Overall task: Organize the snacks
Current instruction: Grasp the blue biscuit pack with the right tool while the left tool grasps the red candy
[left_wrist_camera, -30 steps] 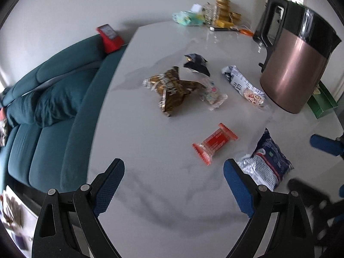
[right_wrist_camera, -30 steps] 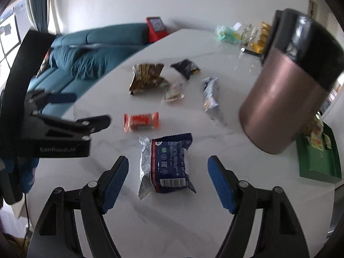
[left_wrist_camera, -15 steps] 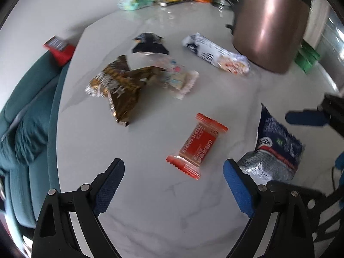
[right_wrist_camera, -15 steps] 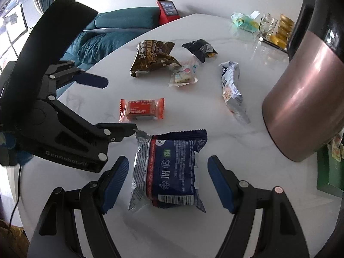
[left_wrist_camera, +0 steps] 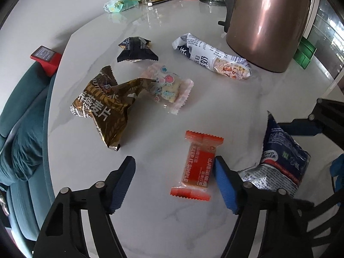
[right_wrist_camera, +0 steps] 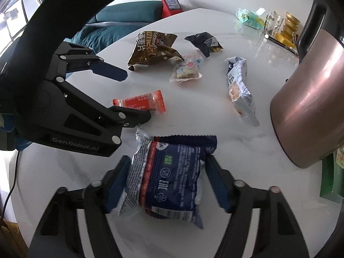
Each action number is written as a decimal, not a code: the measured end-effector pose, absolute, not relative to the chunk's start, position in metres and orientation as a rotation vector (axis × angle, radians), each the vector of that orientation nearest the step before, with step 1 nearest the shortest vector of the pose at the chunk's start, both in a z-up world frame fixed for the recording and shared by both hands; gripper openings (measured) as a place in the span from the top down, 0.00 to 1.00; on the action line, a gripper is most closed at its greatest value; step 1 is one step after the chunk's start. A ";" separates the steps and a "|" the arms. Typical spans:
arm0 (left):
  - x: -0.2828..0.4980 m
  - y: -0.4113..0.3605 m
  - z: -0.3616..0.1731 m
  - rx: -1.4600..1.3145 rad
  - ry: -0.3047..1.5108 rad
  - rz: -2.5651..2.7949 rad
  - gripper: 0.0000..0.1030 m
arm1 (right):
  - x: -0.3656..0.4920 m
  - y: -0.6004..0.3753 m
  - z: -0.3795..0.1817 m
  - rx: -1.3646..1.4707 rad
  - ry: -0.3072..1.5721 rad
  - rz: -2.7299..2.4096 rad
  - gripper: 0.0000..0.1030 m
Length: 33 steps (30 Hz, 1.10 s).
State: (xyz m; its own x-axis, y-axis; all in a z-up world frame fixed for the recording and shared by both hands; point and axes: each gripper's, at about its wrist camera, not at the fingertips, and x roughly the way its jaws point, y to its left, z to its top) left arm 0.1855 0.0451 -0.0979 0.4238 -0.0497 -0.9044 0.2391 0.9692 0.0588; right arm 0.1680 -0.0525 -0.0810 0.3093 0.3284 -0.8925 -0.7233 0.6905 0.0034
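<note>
Several snacks lie on a white marble table [left_wrist_camera: 150,225]. My left gripper [left_wrist_camera: 174,180] is open and low over the table; its right pad touches a red bar [left_wrist_camera: 197,165], also in the right wrist view [right_wrist_camera: 139,104]. My right gripper [right_wrist_camera: 166,182] is open, with its pads on either side of a dark blue packet [right_wrist_camera: 169,178], which also shows in the left wrist view [left_wrist_camera: 281,163]. Further off lie a brown-gold packet [left_wrist_camera: 107,105], a pink clear packet [left_wrist_camera: 169,88], a black packet [left_wrist_camera: 135,49] and a white bar [left_wrist_camera: 212,58].
A tall copper kettle [left_wrist_camera: 266,21] stands at the right by the white bar. A glass, gold items and a green packet [left_wrist_camera: 120,3] sit at the far edge. A teal sofa [left_wrist_camera: 19,129] runs along the left side. A green tray [right_wrist_camera: 331,178] lies right of the kettle.
Both grippers have moved forward and down. The left one has reached the red bar, and the right one now has the blue packet between its pads.
</note>
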 end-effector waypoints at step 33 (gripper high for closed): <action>0.189 0.030 -0.093 0.154 1.194 -0.222 0.57 | 0.173 -0.061 -0.079 -0.385 1.021 0.738 0.00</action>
State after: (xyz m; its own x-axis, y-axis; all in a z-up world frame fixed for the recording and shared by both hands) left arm 0.1889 0.0302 -0.0929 0.3500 -0.0897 -0.9325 0.2517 0.9678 0.0014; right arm 0.1728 -0.0608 -0.0786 0.3151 0.3727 -0.8728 -0.7117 0.7012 0.0424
